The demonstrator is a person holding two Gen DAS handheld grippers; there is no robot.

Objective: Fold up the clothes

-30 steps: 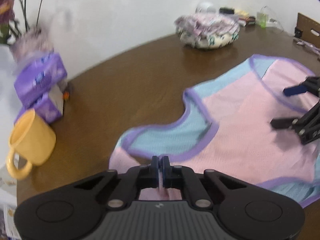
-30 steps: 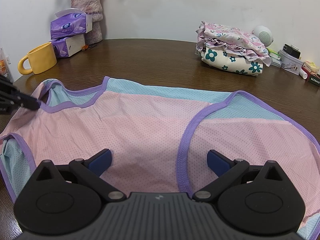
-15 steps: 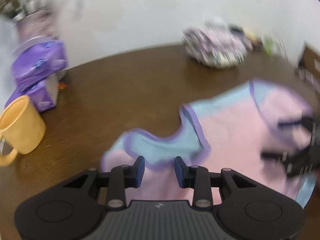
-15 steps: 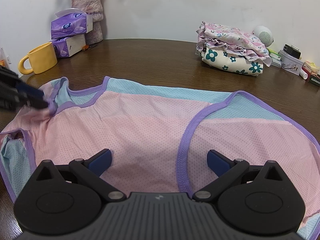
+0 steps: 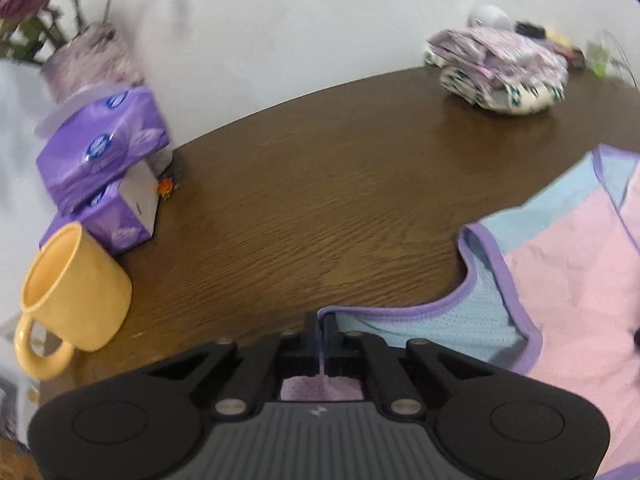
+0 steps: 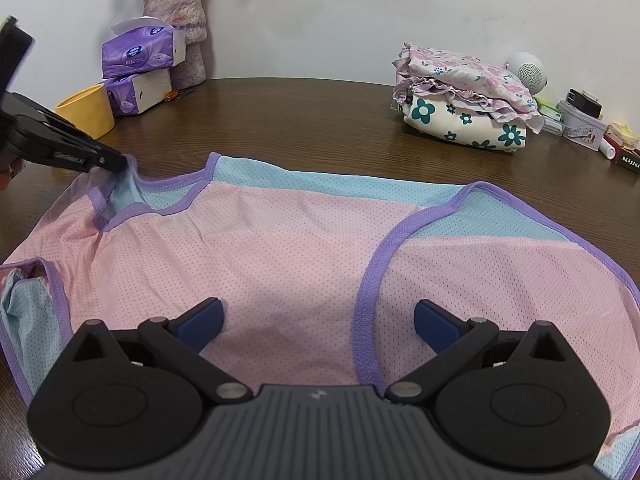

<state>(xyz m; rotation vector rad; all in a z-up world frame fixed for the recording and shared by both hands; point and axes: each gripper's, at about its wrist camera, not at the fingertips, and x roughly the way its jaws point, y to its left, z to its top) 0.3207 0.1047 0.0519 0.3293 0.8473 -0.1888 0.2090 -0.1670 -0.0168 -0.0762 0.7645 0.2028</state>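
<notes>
Item: vest [image 6: 280,248], flat on table [image 6: 320,120]. Left gripper [image 5: 322,334], released and re-closed within the last second, now pinches the shoulder strap further along; right gripper [image 6: 316,320] hovers open over the middle. Fold likely imminent.

The pink and blue mesh cloth vest [image 6: 280,248] with purple binding looked perforated and matt. The dark brown wooden table [image 6: 304,120] showed grain under a slight sheen. The yellow mug [image 5: 76,288] seemed glazed ceramic, though blurred. The purple tissue packs [image 6: 140,52] looked glossy plastic.
</notes>
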